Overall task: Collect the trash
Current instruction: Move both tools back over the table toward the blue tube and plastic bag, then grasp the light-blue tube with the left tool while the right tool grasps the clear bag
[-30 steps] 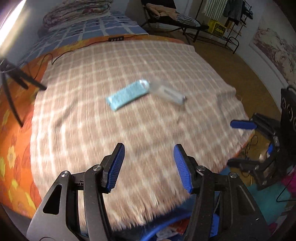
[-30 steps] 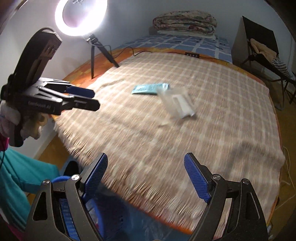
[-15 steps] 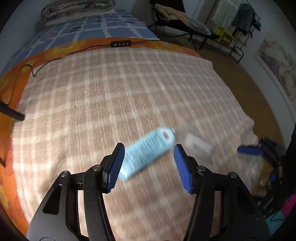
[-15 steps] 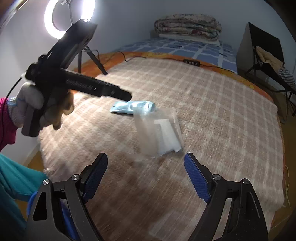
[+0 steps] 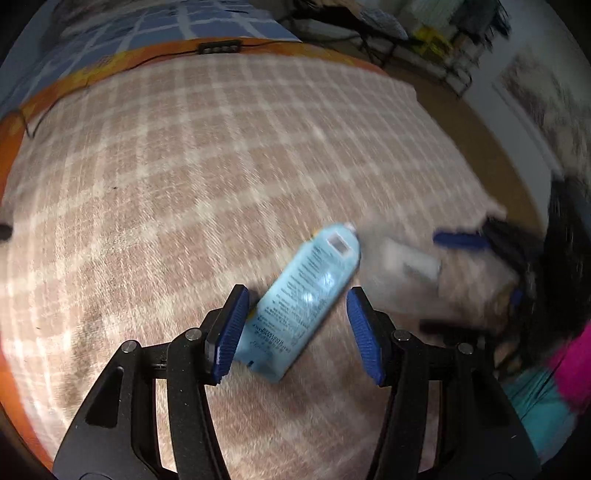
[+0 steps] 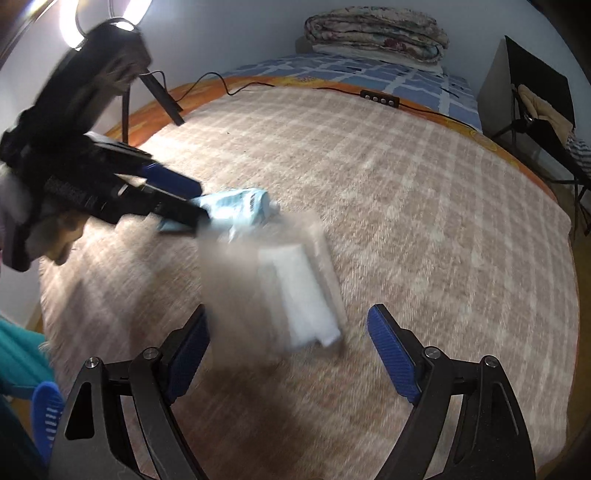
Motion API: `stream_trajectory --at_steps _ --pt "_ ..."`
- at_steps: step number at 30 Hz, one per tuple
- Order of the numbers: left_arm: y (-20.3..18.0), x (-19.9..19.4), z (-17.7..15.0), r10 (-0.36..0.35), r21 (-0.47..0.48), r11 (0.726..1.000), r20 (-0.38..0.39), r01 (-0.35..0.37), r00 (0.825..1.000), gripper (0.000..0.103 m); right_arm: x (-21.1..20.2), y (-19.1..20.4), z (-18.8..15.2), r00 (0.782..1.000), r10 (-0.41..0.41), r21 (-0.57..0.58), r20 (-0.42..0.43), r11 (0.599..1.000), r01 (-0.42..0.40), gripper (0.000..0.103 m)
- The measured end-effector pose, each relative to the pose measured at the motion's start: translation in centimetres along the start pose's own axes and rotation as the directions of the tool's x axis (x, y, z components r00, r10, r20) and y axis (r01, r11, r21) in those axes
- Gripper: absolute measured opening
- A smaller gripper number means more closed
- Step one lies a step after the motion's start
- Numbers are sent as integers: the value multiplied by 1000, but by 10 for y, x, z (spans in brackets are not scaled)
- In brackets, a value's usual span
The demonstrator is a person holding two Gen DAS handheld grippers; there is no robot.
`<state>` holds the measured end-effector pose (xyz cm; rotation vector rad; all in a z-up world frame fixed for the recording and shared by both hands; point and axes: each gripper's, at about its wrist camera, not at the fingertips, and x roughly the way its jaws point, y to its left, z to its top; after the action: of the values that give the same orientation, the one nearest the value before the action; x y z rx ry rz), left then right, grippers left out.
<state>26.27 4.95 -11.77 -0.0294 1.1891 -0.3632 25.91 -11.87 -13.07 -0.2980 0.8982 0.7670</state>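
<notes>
The left claw (image 5: 295,328) is spread wide around the blue wrapper (image 5: 306,299) on the bed's checked blanket (image 5: 184,166), near its front edge. The right claw (image 6: 288,354), also wide, frames the clear packet (image 6: 295,291) alongside. Step: reaching; next, I judge, both close.

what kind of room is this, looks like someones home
Most likely a bedroom in a home. The trash lies on a checked blanket spread over a bed, folded quilts are stacked at its head, and a ring light on a stand sits beside it.
</notes>
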Motion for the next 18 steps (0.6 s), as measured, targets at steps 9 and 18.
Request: stream_trajectory --at_steps 9,18 --pt "-38 16 -3 153 157 976 15 -154 988 47 13 -4 10 1000 -31 -25 -3 999 31 85" --pt "-22 10 6 157 81 984 37 -159 987 36 14 -4 13 1000 -17 -34 6 999 18 53"
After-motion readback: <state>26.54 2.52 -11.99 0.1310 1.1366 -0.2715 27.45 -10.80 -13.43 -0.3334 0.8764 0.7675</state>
